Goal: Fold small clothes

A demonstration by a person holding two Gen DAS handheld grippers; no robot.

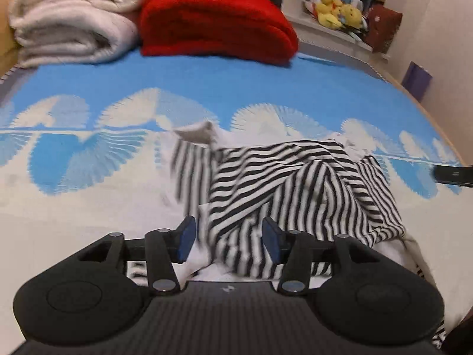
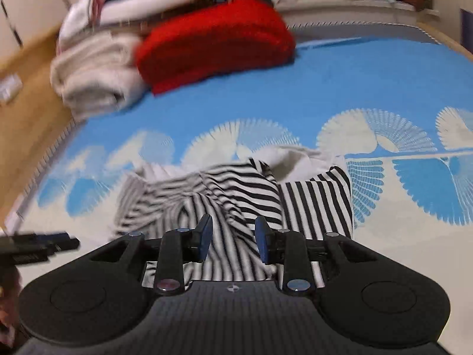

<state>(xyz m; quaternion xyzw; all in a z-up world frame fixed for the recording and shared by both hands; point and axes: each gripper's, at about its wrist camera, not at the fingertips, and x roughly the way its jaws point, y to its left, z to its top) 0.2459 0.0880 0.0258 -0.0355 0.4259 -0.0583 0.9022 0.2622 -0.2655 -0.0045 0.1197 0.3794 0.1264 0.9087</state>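
Observation:
A small black-and-white striped garment point(image 1: 295, 183) point(image 2: 236, 189) lies crumpled on a blue and white bedspread point(image 1: 207, 88) point(image 2: 354, 88), with white fabric bunched at its far edge. My left gripper point(image 1: 230, 232) hovers over the garment's near left part. Its blue pads point(image 1: 187, 238) stand well apart and grip nothing. My right gripper point(image 2: 233, 235) hangs above the garment's middle, its jaws narrower but apart, with the striped cloth seen beyond the gap and not pinched. Each view catches the other gripper at its edge: the right gripper's tip point(image 1: 452, 174) and the left gripper's fingers point(image 2: 38, 245).
A folded red blanket point(image 1: 215, 23) point(image 2: 212, 44) and stacked white towels point(image 1: 74, 20) point(image 2: 94, 77) sit at the far end of the bed. Yellow plush toys point(image 1: 337, 10) rest on a shelf beyond. Wooden floor point(image 2: 26, 118) runs along the bed's left edge.

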